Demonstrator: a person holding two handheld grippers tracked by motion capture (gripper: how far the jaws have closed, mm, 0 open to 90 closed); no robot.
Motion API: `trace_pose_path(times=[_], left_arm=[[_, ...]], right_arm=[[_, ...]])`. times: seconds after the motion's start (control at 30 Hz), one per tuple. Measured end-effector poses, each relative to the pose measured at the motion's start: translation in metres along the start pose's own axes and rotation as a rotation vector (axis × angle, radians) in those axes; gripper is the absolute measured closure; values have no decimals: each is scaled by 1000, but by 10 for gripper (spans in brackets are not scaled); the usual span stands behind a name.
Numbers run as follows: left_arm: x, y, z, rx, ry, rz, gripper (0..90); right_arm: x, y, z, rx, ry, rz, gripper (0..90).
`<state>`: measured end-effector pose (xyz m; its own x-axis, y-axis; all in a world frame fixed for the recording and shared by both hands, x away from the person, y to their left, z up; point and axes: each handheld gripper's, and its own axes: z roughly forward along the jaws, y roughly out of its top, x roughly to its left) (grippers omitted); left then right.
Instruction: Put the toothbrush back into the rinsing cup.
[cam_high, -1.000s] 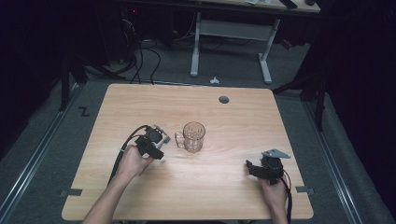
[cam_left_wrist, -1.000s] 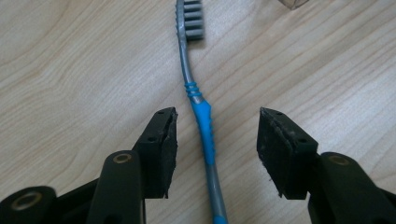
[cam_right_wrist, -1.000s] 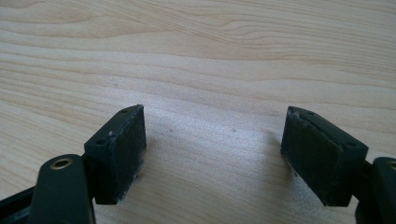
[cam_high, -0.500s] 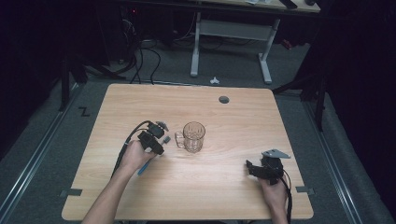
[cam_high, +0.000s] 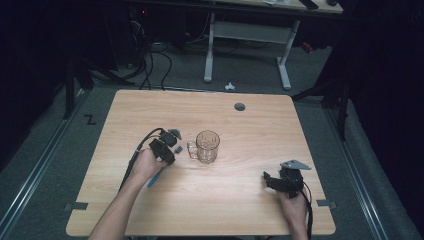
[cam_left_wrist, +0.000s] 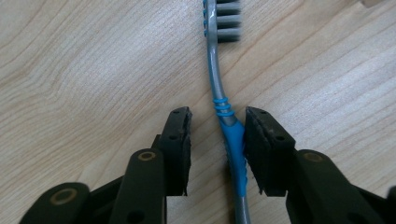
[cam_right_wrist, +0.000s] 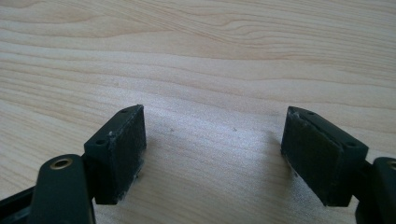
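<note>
Pale wooden bench carries a clear glass mug with a blue-and-grey plastic toothbrush at its 8 o'clock. Left hand-held gripper straddles the handle, spread; centre before squeezing. Right hand-held gripper sits spread, idle.

Both tools, left and right, are black with brass-ringed pivots, ridged pads and trailing black cables.
</note>
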<state>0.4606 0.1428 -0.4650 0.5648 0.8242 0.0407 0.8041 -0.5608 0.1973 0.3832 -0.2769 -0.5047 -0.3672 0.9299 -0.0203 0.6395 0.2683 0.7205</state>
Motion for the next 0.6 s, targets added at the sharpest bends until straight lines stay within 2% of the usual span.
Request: trace_pose_path(times=[0.07, 0.13, 0.4, 0.6], left_arm=[[1, 0, 0, 0, -10, -4, 639], [1, 0, 0, 6, 7, -5, 667], [1, 6, 0, 47, -11, 1, 729], [5, 7, 1, 53, -42, -29, 745]], right_arm=[[0, 0, 0, 0, 0, 0, 222], [0, 0, 0, 0, 0, 0, 222], [0, 0, 0, 1, 1, 0, 221], [0, 0, 0, 0, 0, -2, 221]])
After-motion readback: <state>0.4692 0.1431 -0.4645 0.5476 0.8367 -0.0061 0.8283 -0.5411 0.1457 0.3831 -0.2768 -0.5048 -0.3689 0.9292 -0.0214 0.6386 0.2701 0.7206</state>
